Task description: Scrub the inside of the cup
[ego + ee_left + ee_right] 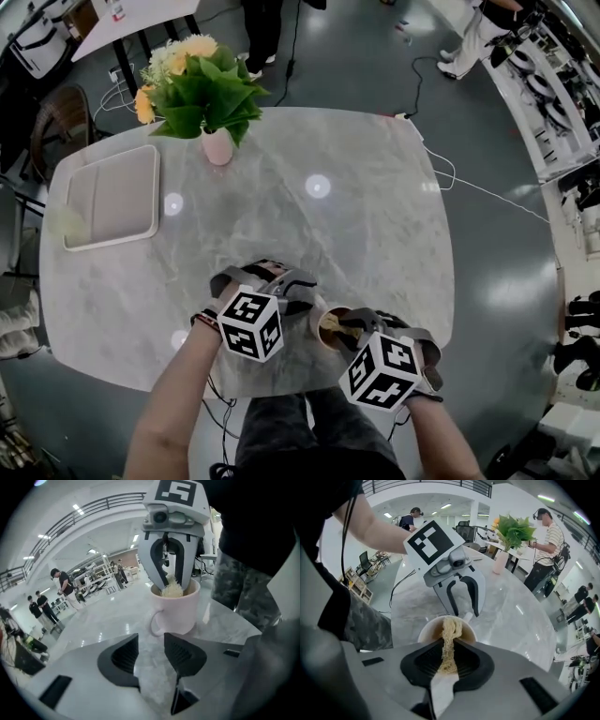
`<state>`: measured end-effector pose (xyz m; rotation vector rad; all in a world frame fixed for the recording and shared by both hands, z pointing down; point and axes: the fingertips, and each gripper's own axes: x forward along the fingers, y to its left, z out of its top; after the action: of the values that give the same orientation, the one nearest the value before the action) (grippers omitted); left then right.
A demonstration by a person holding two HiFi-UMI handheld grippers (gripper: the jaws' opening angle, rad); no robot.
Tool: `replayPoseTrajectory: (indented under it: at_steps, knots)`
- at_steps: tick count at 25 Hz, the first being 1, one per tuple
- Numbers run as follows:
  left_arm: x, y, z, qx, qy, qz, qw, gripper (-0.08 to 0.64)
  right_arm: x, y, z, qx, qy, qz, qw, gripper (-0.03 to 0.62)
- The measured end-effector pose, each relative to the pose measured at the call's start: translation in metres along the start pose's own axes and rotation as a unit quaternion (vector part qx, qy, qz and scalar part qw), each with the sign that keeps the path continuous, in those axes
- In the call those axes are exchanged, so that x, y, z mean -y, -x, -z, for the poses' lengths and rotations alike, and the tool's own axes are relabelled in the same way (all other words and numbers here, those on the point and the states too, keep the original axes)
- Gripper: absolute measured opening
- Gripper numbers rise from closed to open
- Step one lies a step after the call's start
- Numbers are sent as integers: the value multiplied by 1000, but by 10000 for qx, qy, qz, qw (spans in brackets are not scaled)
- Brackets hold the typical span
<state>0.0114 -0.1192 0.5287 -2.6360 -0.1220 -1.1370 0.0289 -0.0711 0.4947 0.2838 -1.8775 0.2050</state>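
Observation:
A pale pink cup (pixel 316 334) stands near the front edge of the marble table (pixel 281 216), between my two grippers. My right gripper (pixel 449 660) is shut on a tan fibrous scrubber (pixel 450 634), whose far end hangs down inside the cup (pixel 425 631). In the left gripper view the cup (pixel 180 613) is upright with its handle (pixel 155 620) turned toward me. My left gripper (pixel 151 651) stands just short of that handle, its jaws a narrow gap apart with only bare marble between them. The right gripper (pixel 171 581) reaches down over the cup's rim.
A pink vase with green leaves and yellow flowers (pixel 217 145) stands at the back of the table. A pale rectangular tray (pixel 112 197) lies at the far left. The table's front edge runs right below both grippers. People stand around the room.

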Motion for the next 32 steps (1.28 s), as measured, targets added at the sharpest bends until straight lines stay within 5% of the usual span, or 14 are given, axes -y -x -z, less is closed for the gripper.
replayPoseTrajectory:
  at_steps: [6,11,16,20,23,27,32]
  knots:
    - [-4,-2,-16,283,-148,-9,9995,100,-4,-5,-3,0,91,-232,9997,60]
    - [0,4,-14,249,87,-225,9994,89,-8,11,-8,191,21,-641,9978,60]
    - [6,11,-4,91,498,-548,9972,89,8,10,-10,-23,-88,-144,9999,60]
    - [23,19,-4,89,914,-772,9928,89,9,-5,-5,-667,799,434,9936,60]
    - [46,22,-9,54,894,-682,9936,86,4,-14,1,-833,1053,420,9901,60]
    - [64,21,-12,-140,914,-768,9927,83,-4,-12,2,-500,660,-125,9965,60]
    - [81,22,-17,-354,1276,-820,9878,75,1,19,-7,332,-470,-508,9970,60]
